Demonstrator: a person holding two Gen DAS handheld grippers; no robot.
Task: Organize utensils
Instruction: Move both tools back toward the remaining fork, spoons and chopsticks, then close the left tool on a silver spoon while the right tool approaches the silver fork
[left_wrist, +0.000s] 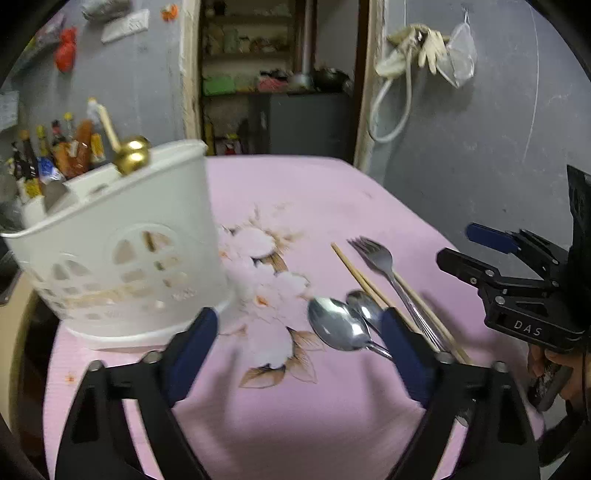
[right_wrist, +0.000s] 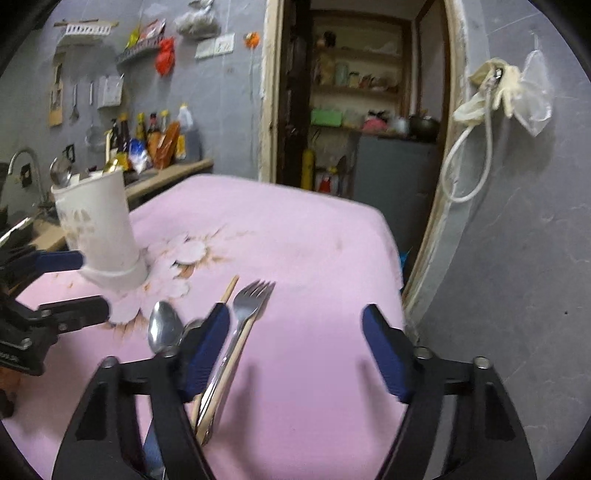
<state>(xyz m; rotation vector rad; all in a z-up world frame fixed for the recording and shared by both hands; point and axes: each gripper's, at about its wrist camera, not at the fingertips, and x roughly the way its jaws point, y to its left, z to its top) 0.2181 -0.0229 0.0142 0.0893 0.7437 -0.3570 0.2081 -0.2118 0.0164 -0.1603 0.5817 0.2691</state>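
A white perforated utensil holder (left_wrist: 122, 251) stands on the pink floral tablecloth (left_wrist: 295, 406), with a gold ladle (left_wrist: 131, 153) and a spoon in it; it also shows in the right wrist view (right_wrist: 99, 232). Two steel spoons (left_wrist: 340, 326), a fork (left_wrist: 384, 266) and wooden chopsticks (left_wrist: 354, 271) lie loose on the cloth. My left gripper (left_wrist: 299, 350) is open and empty above the cloth, between holder and spoons. My right gripper (right_wrist: 295, 350) is open and empty, its left finger just beside the fork (right_wrist: 251, 302), spoons (right_wrist: 162, 326) and chopsticks (right_wrist: 229, 290).
A counter with bottles (right_wrist: 155, 140) and a sink tap (right_wrist: 22, 158) lies behind the table at left. An open doorway with shelves (right_wrist: 358, 110) is straight behind. A grey wall (right_wrist: 517, 258) with hanging gloves and cord runs close along the table's right edge.
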